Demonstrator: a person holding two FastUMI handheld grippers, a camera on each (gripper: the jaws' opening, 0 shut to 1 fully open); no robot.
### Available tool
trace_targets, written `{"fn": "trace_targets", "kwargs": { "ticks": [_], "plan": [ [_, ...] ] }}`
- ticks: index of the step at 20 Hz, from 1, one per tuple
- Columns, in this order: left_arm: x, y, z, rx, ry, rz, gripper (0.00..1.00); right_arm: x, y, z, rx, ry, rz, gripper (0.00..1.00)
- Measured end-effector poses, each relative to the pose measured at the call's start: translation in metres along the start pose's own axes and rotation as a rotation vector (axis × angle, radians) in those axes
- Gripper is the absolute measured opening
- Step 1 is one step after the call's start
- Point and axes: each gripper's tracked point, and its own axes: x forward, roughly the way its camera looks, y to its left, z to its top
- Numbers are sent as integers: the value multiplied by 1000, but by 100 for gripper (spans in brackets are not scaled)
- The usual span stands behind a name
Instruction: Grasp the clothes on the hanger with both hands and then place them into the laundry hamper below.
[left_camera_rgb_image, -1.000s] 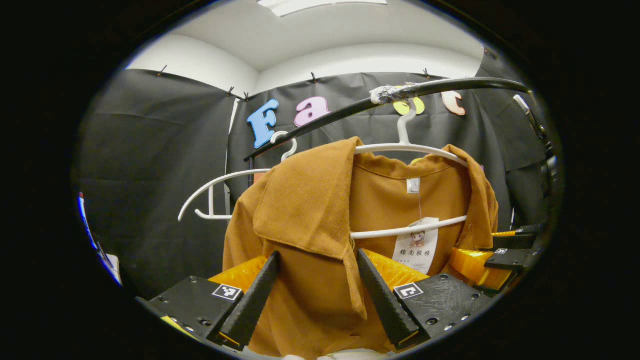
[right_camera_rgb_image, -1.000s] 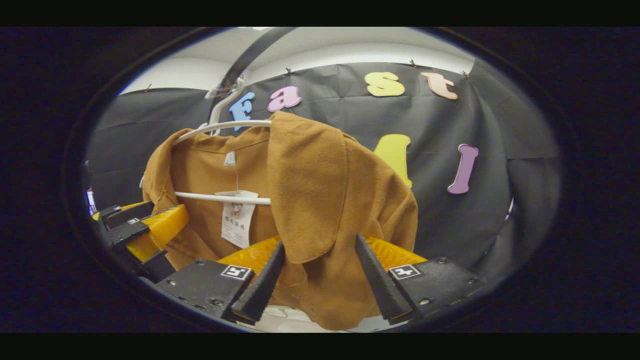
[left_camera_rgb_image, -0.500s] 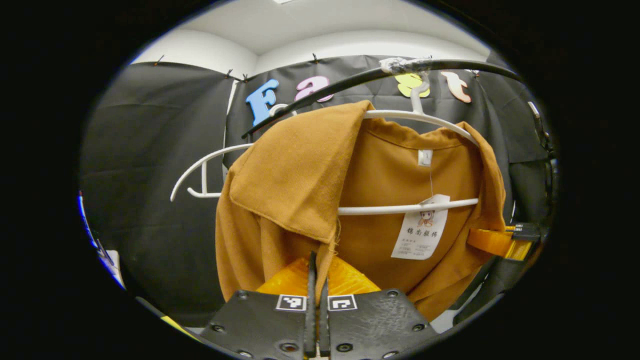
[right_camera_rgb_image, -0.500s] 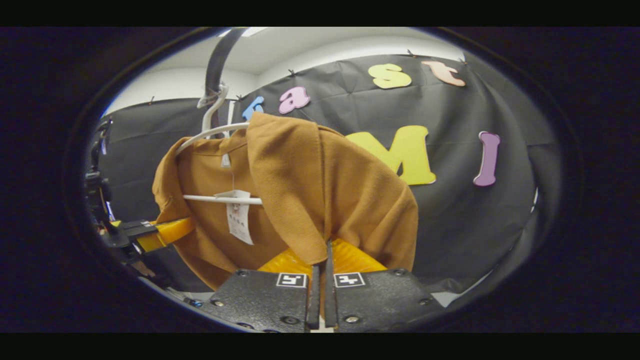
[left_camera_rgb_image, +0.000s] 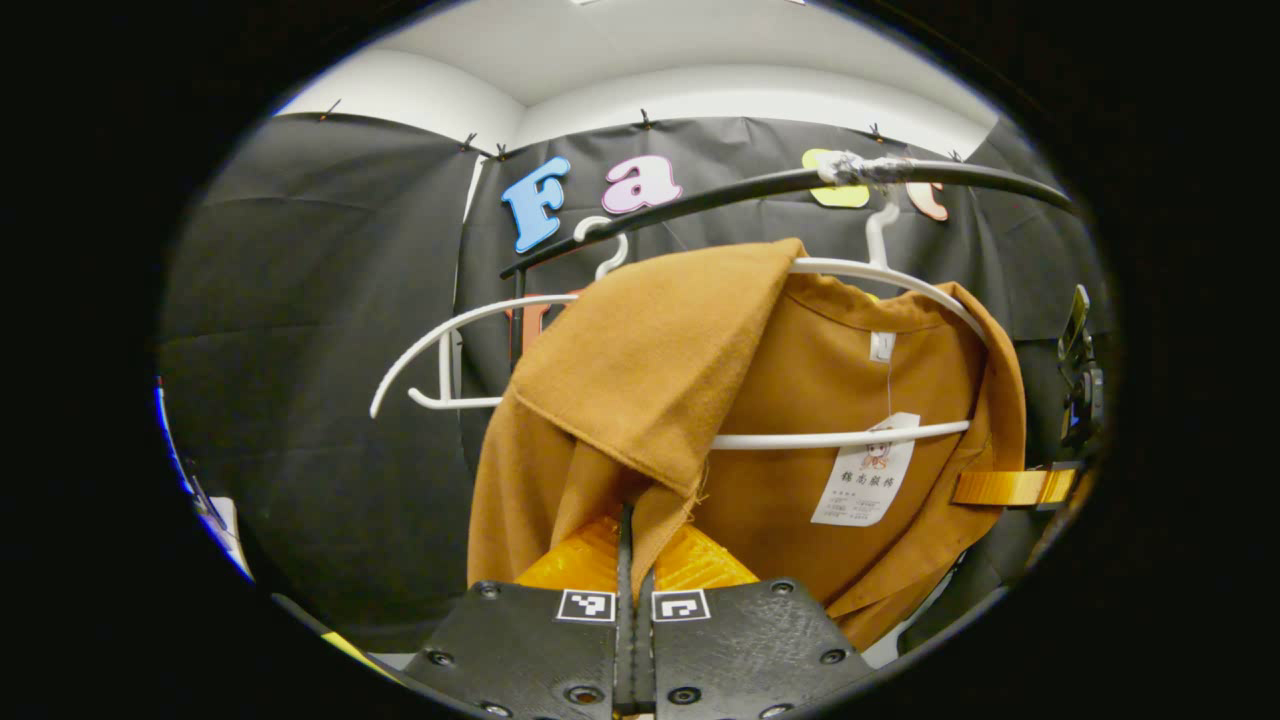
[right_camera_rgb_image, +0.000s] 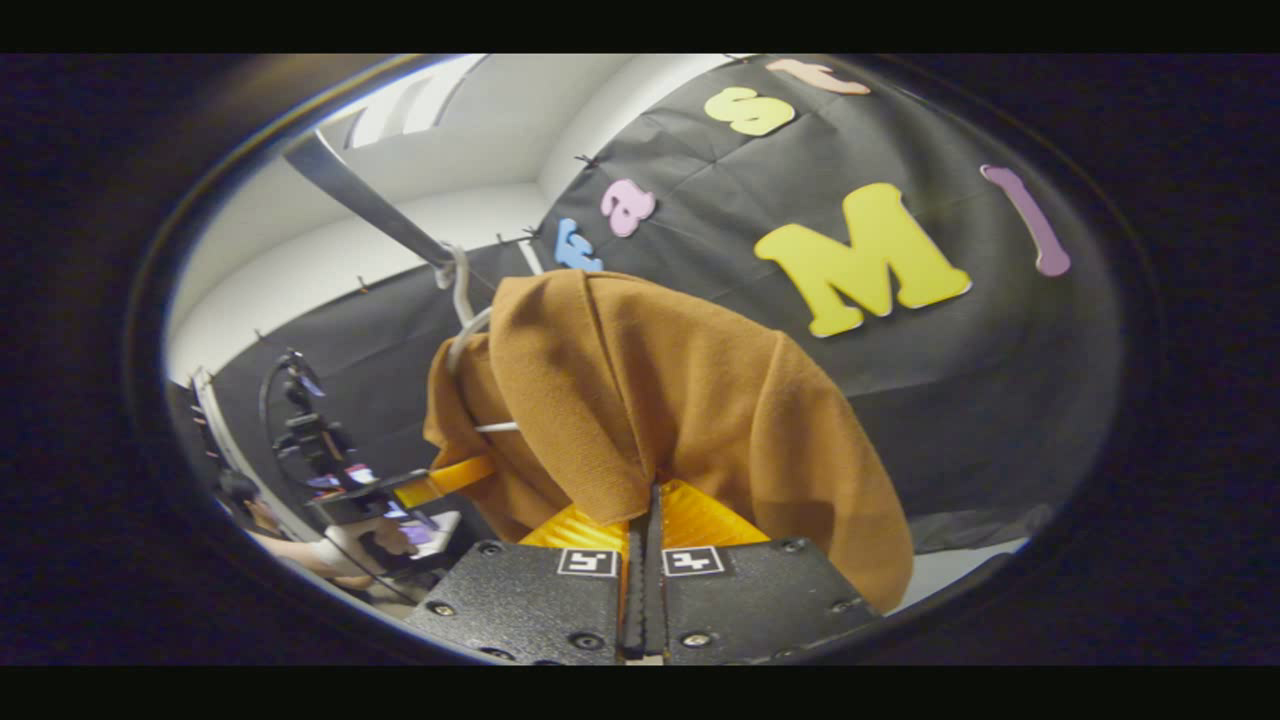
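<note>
While the left gripper (left_camera_rgb_image: 632, 560) pinches the hanging front edge of the brown shirt (left_camera_rgb_image: 800, 390), its two fingers stand pressed together with only cloth between them. The right gripper (right_camera_rgb_image: 647, 540) is closed the same way on the shirt's other front edge. The shirt hangs on a white hanger (left_camera_rgb_image: 880, 285), whose hook sits on a black rail (left_camera_rgb_image: 760, 185); its crossbar runs behind a paper tag (left_camera_rgb_image: 865, 470). A second, bare white hanger (left_camera_rgb_image: 450, 340) hangs just beside the shirt on the same rail, touching its shoulder edge or nearly so. To the outer side of each gripper there is open room up to the black cloth wall.

A second ago both grippers stood wide open around the shirt's edges; half a second ago they had closed. Since then the right gripper has tilted and swung outward, so the shirt bunches toward it, while the left gripper has barely shifted.
</note>
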Motion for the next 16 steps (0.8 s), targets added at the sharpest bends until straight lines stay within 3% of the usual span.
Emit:
{"fn": "trace_targets", "kwargs": {
  "ticks": [3, 4, 8, 9, 10, 11, 16],
  "plan": [
    [-12, 12, 22, -13, -37, -17, 0, -19, 31, 18, 49, -60, 152, 4],
    [-14, 16, 30, -19, -47, -22, 5, -23, 37, 26, 96, -82, 196, 4],
    [-14, 35, 66, -25, -103, -23, 5, -31, 53, 55, 248, -176, 334, 3],
    [-13, 40, 73, -23, -119, -25, 0, -36, 59, 64, 288, -200, 388, 3],
    [-9, 45, 79, -24, -127, -26, 5, -45, 66, 71, 321, -221, 435, 4],
    [-6, 52, 85, -28, -133, -17, 0, -51, 67, 79, 337, -248, 468, 4],
    [6, 62, 103, -31, -158, -18, 5, -74, 62, 116, 414, -383, 525, 4]
  ]
}}
